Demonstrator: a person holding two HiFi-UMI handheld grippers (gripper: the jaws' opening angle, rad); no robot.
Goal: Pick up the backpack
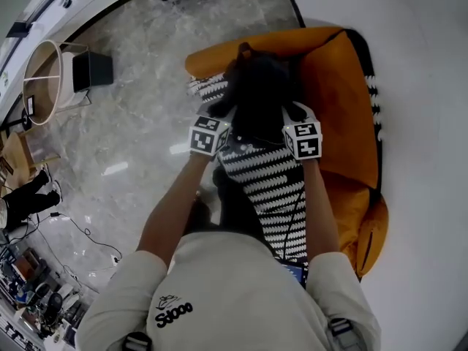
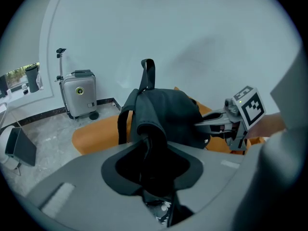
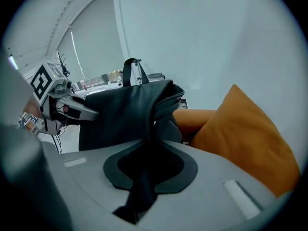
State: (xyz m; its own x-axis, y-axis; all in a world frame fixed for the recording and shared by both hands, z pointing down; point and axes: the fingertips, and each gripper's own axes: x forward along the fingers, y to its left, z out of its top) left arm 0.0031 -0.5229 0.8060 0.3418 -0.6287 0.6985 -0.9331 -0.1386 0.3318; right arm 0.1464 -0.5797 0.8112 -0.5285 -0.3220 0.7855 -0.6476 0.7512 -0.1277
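Head view: the black backpack (image 1: 257, 97) sits on the orange beanbag (image 1: 344, 93), above a striped cloth (image 1: 270, 178). The left gripper (image 1: 221, 115) and right gripper (image 1: 291, 115) meet its two sides.

Left gripper view: the jaws of the left gripper (image 2: 153, 150) are nearly together, pinching a fold of backpack fabric. A grey suitcase (image 2: 79, 93) stands beyond the beanbag's left end.

Right gripper view: the jaws of the right gripper (image 3: 149, 150) are clamped narrowly on a backpack fold, left of the beanbag's raised orange side.
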